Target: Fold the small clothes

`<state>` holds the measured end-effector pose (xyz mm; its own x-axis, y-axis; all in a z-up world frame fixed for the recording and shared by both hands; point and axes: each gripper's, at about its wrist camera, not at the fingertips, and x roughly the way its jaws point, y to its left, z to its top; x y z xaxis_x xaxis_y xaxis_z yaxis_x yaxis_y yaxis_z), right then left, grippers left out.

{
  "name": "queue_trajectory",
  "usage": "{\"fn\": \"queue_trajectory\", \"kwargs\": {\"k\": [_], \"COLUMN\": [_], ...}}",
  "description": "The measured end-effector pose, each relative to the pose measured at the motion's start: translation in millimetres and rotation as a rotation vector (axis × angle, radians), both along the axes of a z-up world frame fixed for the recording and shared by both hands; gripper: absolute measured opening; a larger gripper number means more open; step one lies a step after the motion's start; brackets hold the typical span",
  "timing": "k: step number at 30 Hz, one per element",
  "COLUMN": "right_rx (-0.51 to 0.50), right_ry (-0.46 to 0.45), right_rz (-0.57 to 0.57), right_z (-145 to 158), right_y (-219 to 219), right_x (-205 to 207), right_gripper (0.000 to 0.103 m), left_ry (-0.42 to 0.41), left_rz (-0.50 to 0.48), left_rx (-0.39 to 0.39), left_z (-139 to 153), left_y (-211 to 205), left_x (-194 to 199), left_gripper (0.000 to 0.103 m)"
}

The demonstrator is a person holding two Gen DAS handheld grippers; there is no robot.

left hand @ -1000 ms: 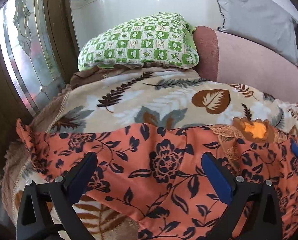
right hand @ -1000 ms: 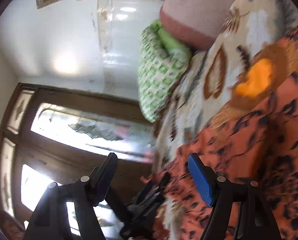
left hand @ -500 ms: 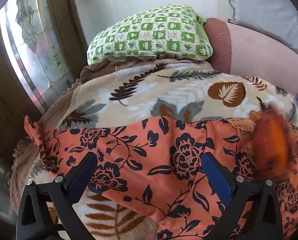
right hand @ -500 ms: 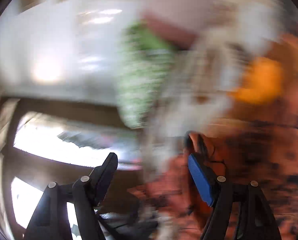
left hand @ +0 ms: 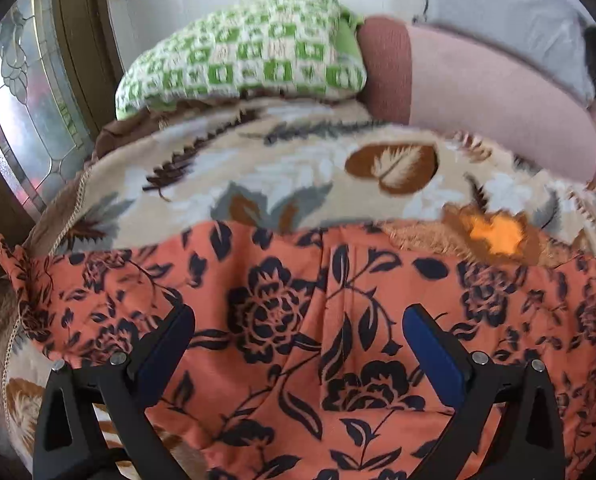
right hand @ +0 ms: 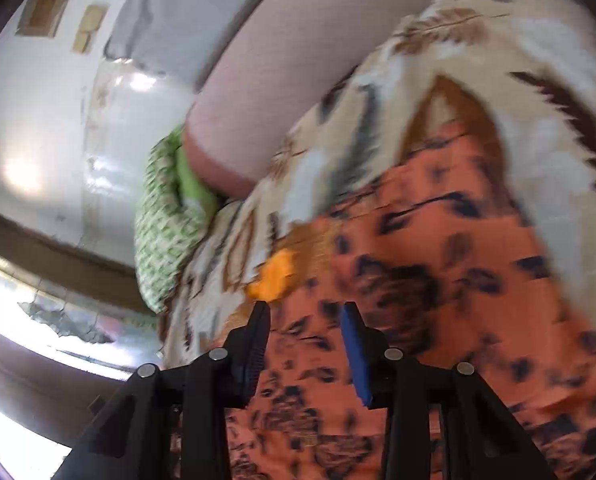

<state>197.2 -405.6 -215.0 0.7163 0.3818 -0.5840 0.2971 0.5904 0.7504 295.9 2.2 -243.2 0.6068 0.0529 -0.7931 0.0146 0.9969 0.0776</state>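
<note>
No readable text, labels, brands or numbers on anything in view.

Left hand-held gripper [left hand: 298, 332] spread wide, right hand-held gripper [right hand: 306, 320] narrower.

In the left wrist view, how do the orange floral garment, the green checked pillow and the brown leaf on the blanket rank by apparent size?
1. Orange floral garment, largest, though it lies nearest the camera, which enlarges it.
2. Green checked pillow, clearly smaller in view, but farther away.
3. Brown leaf printed on the blanket, smallest.
</note>
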Motion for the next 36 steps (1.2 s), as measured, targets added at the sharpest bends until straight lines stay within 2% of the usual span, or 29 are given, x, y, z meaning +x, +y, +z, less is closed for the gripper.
{"fn": "queue_trajectory", "kwargs": {"k": [3,5,6,8,11,14,16,19,20,22,24,27,29,31,33,34,36], "right_rx": [-0.029,-0.071,-0.056,-0.034,-0.151,-0.15,-0.182,-0.116,-0.075,-0.005,-0.041,-0.104,-0.09,-0.145,-0.229,-0.256,-0.261], "right_ry": [0.056,0.16,0.163,0.153,0.132,0.075,0.094,0.202,0.182,0.157,0.122,0.056,0.078,0.199,0.175,0.193,0.172], "right_rz": [-0.05,-0.086,-0.094,-0.11,-0.139,-0.093,-0.069,-0.032,-0.042,-0.097,-0.117,-0.071,-0.013,0.052,0.026,0.021,0.034], "right_z": [-21.1,-43.4,-51.1,-48.1,-24.7,-6.2,-7.5,-47.1,-55.5,-49.5,-33.1,-11.4,-17.3,-38.6,-37.1,-31.0,-17.0], "right_y": [-19.9,-35.5,-40.5,-46.6,-44.2,-34.3,-25.1,-26.2,-30.7,-40.9,-41.5,-29.2,-13.3,7.2,18.6,26.2,46.2], "right_x": [-3.3,-2.6,-2.9,-4.5,2.0,12.8,29.9,62.1,66.9,63.7,55.2,33.8,27.0,28.1,18.6,16.4,11.5], "right_gripper": [0.038,0.019,0.015,0.015,0.021,0.021,0.021,0.018,0.018,0.019,0.021,0.021,0.021,0.02,0.02,0.022,0.022], "left_ry": [0.097,0.155,0.148,0.148,0.149,0.156,0.158,0.157,0.154,0.138,0.103,0.073,0.064,0.065,0.071,0.072,0.068], "left_rz": [0.018,0.024,0.031,0.032,0.038,0.037,0.036,0.027,0.028,0.038,0.067,0.13,0.182,0.233,0.308,0.341,0.426], "left_rx": [0.109,0.139,0.125,0.13,0.142,0.128,0.125,0.127,0.127,0.123,0.123,0.114,0.118,0.131,0.121,0.107,0.073], "left_z": [-26.1,-42.4,-41.5,-37.4,-37.8,-37.0,-36.5,-35.4,-33.7,-28.7,-18.8,-6.2,-0.5,1.6,4.7,6.0,11.2], "left_y": [-11.6,-12.5,-10.5,-8.9,-7.3,-5.1,-3.2,-1.1,0.9,7.7,18.6,42.1,65.4,89.3,128.0,145.1,189.0], "left_x": [6.9,9.0,8.0,7.0,5.4,5.5,4.8,4.7,3.9,2.5,1.1,-1.8,-3.8,-6.6,-12.7,-17.0,-32.6], "left_gripper": [0.103,0.103,0.103,0.103,0.103,0.103,0.103,0.103,0.103,0.103,0.103,0.103,0.103,0.103,0.103,0.103,0.103]}}
